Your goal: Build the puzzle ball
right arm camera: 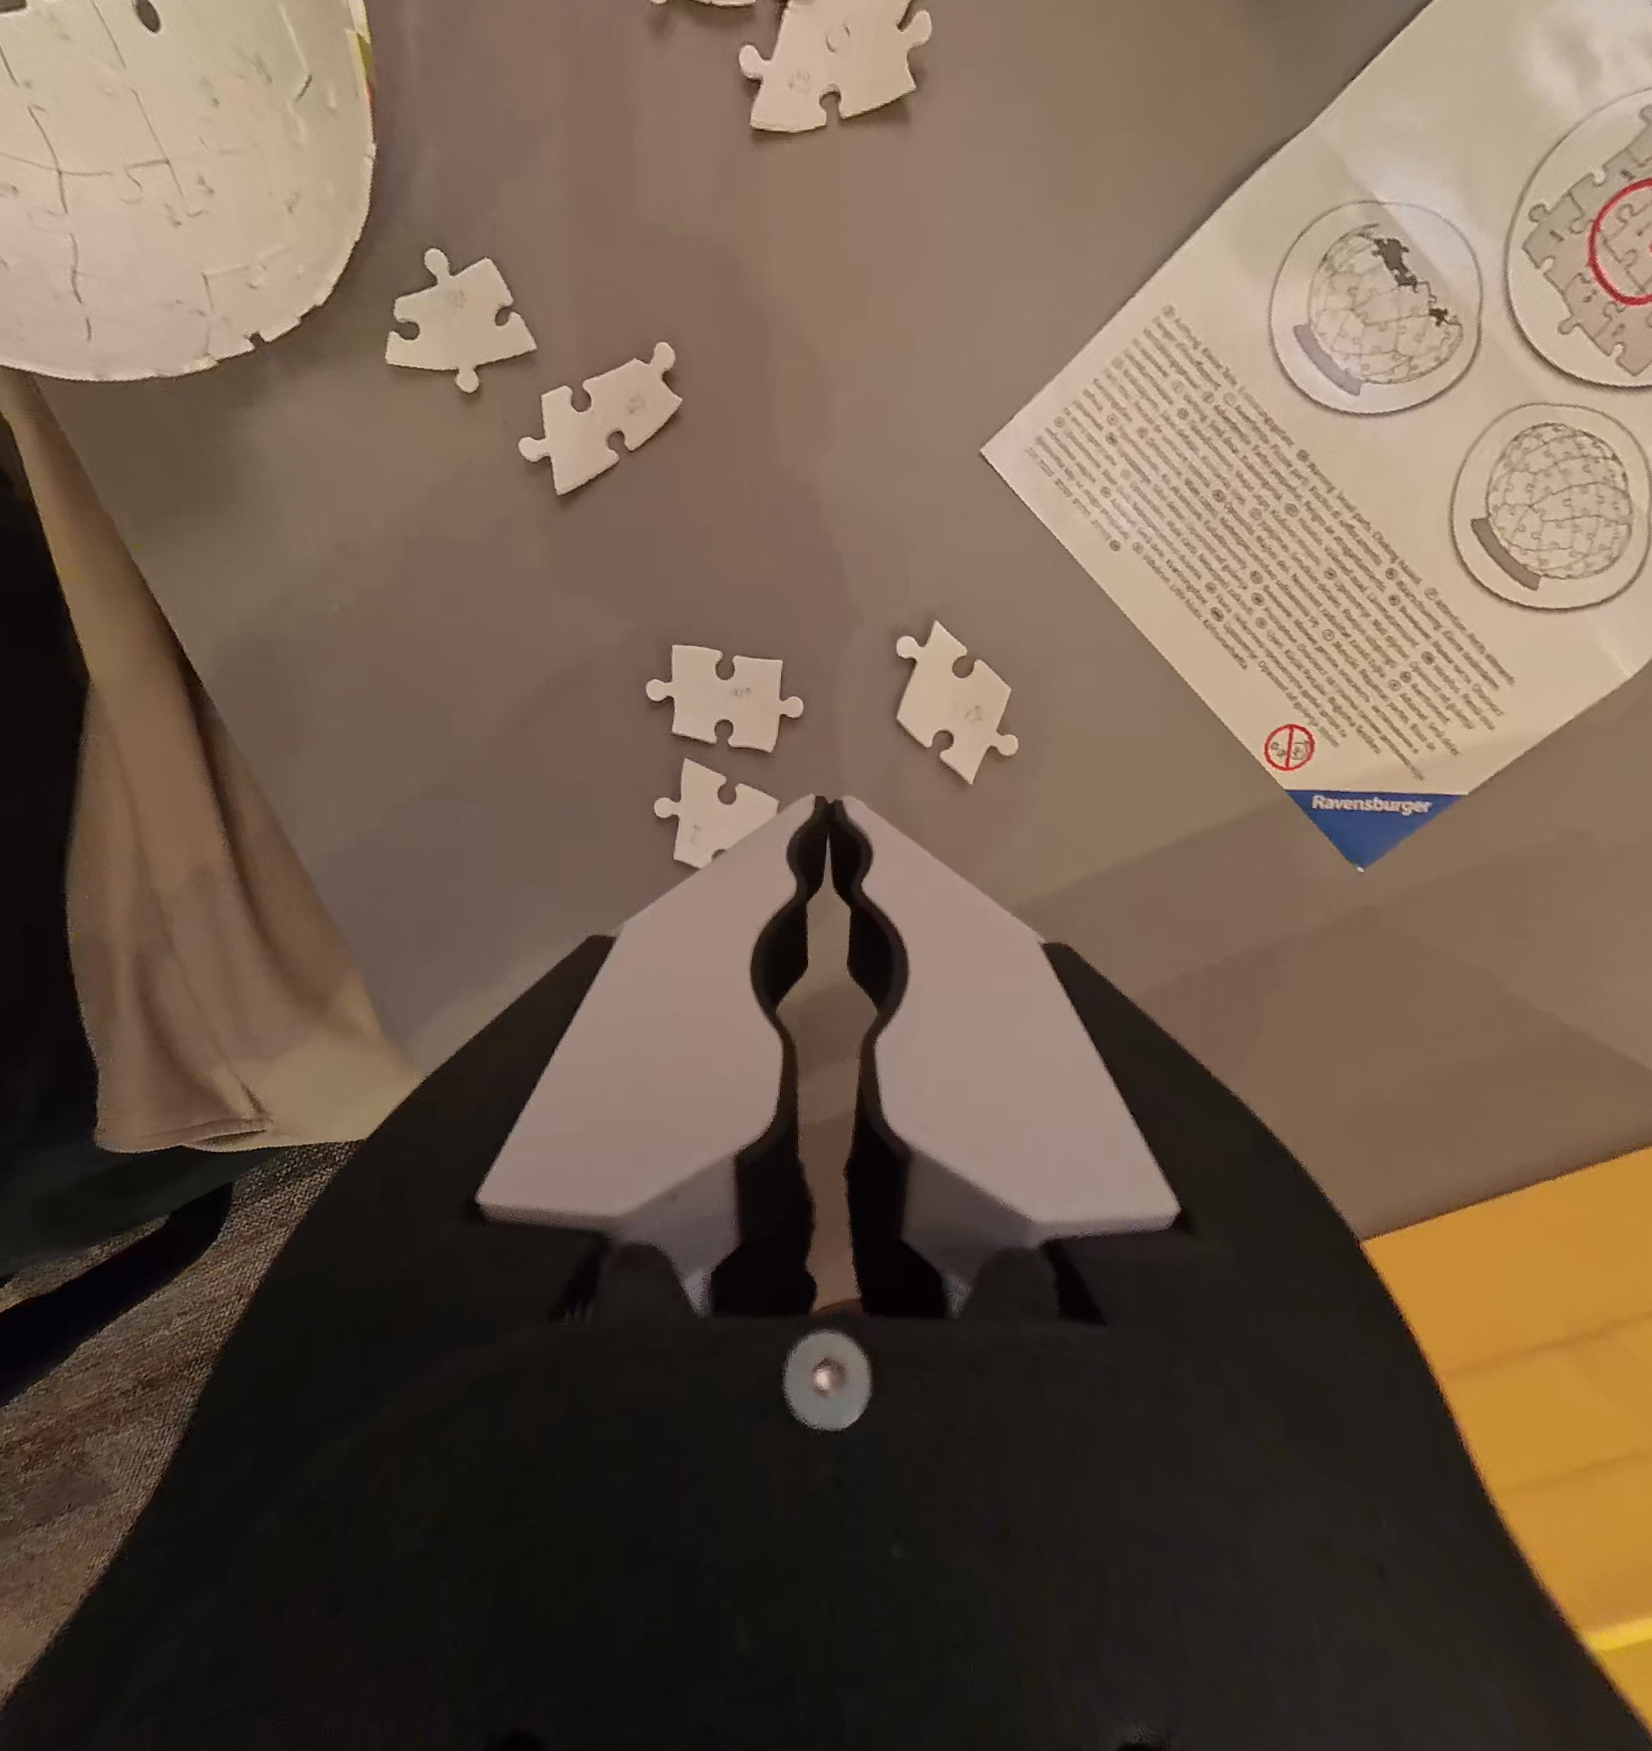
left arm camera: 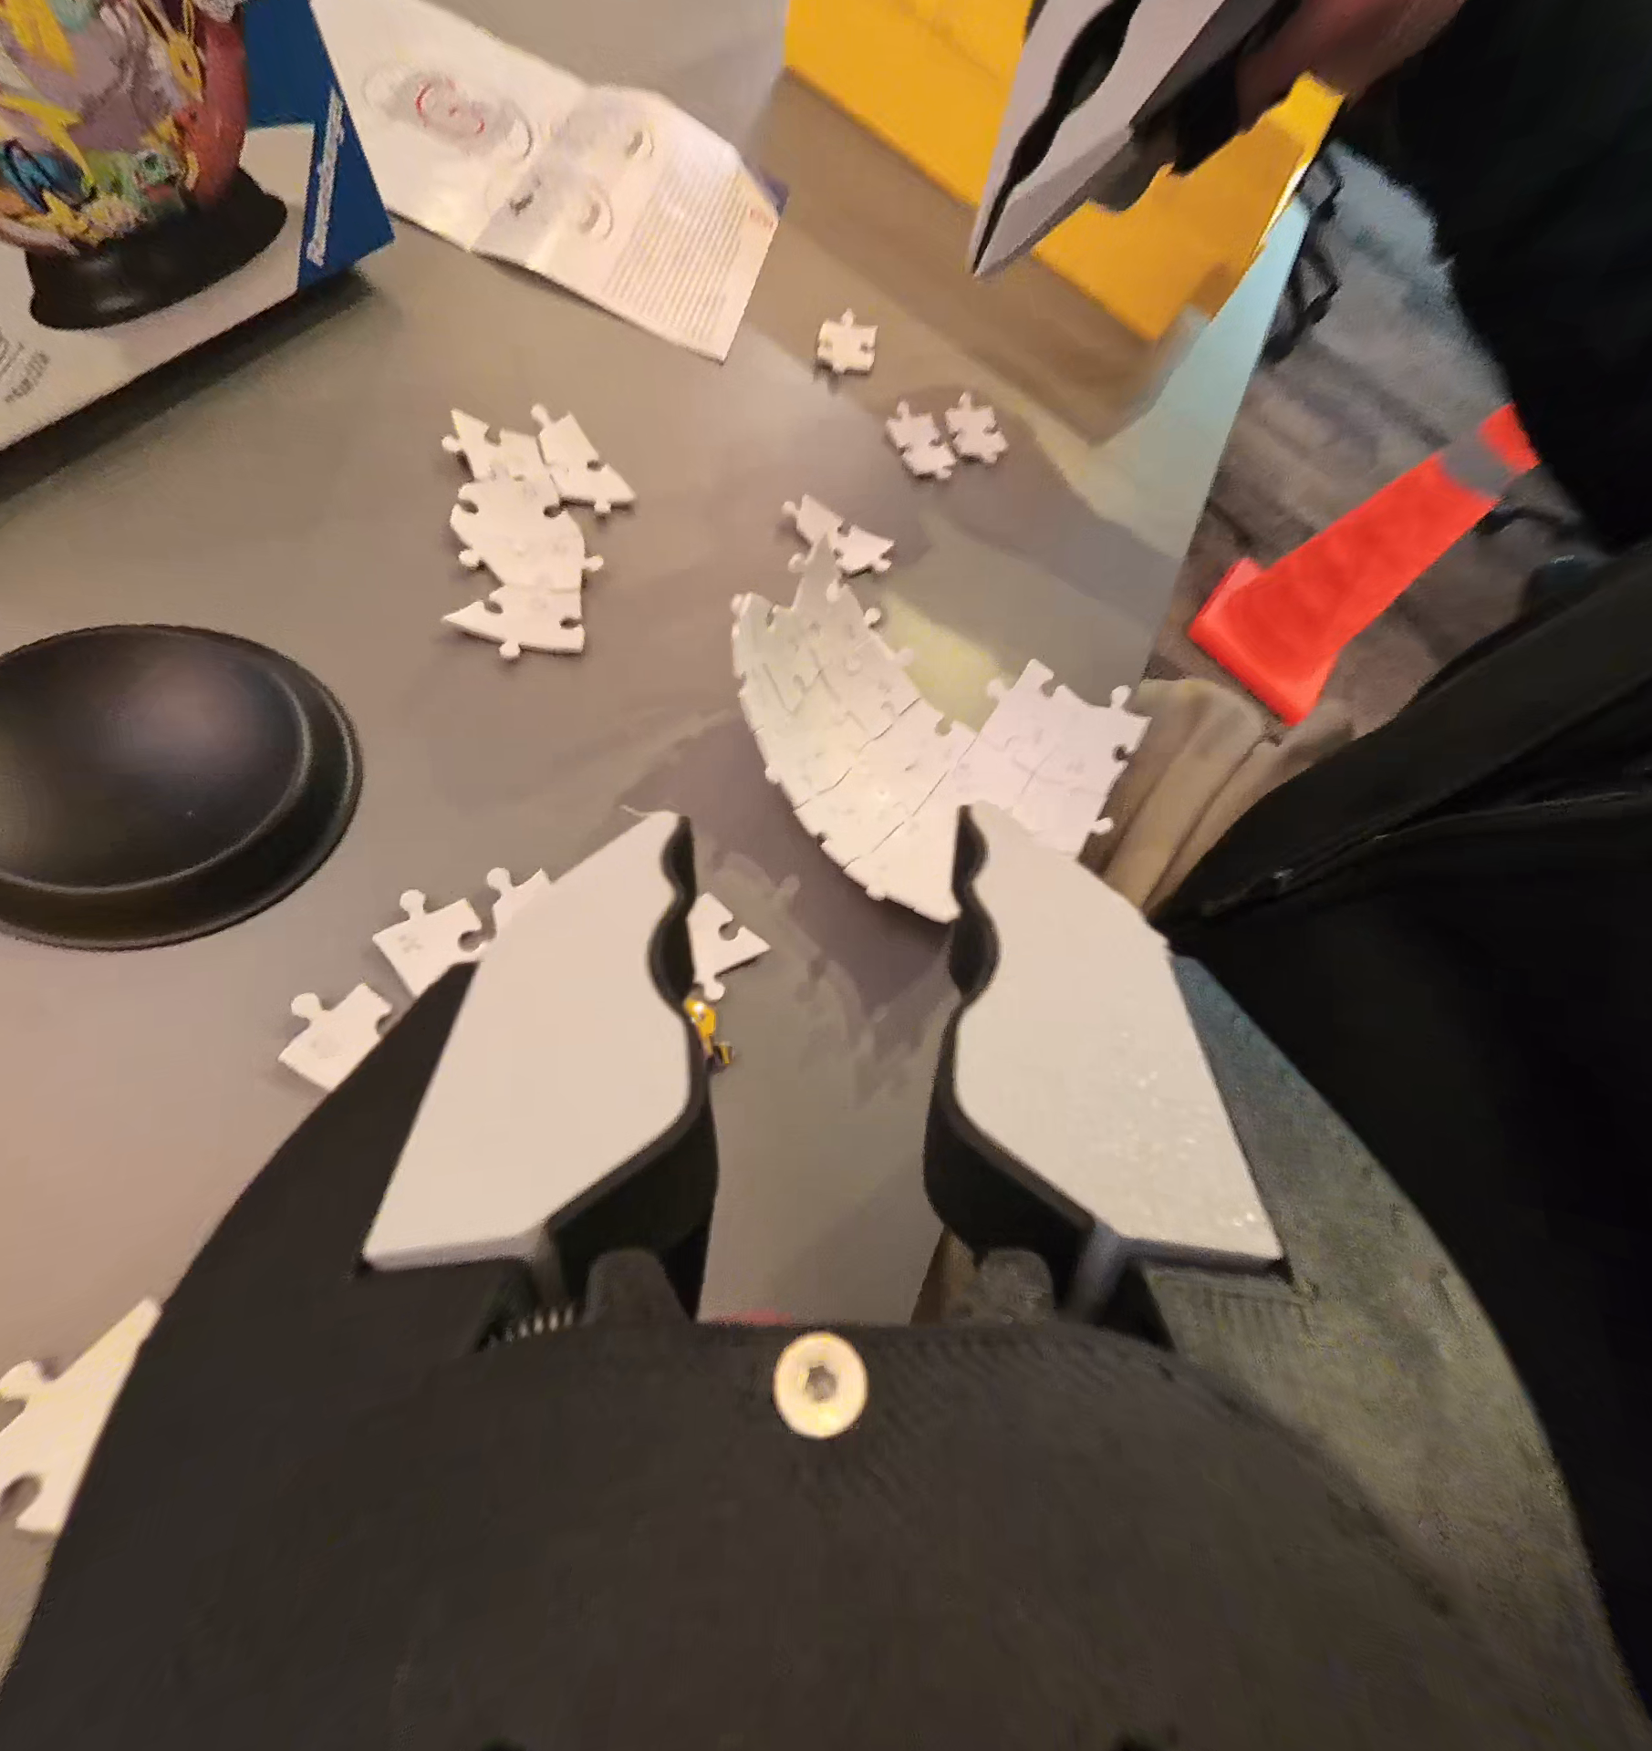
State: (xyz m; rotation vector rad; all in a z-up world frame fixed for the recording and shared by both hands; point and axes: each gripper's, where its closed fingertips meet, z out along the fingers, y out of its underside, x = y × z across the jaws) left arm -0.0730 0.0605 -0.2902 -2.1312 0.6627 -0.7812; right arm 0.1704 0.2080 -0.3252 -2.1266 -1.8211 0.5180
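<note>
A partly built puzzle ball shell (left arm camera: 850, 730), white side up, lies near the table's right edge; it also shows in the right wrist view (right arm camera: 139, 180). My left gripper (left arm camera: 822, 843) is open and empty, just short of the shell. My right gripper (right arm camera: 826, 805) is shut and empty, hovering above loose white pieces (right arm camera: 727, 706); it also shows in the left wrist view (left arm camera: 1002, 246). Joined piece clusters (left arm camera: 518, 521) and single pieces (left arm camera: 424, 938) lie scattered on the grey table. A black round stand (left arm camera: 139, 786) sits at left.
The puzzle box (left arm camera: 139, 189) stands at the far left. An instruction sheet (left arm camera: 594, 189) lies beside it and shows in the right wrist view (right arm camera: 1371, 474). A yellow surface (left arm camera: 1040, 114) borders the table. A person's dark clothing (left arm camera: 1466, 947) is at the table's right edge. Left tips to right tips: about 30 cm.
</note>
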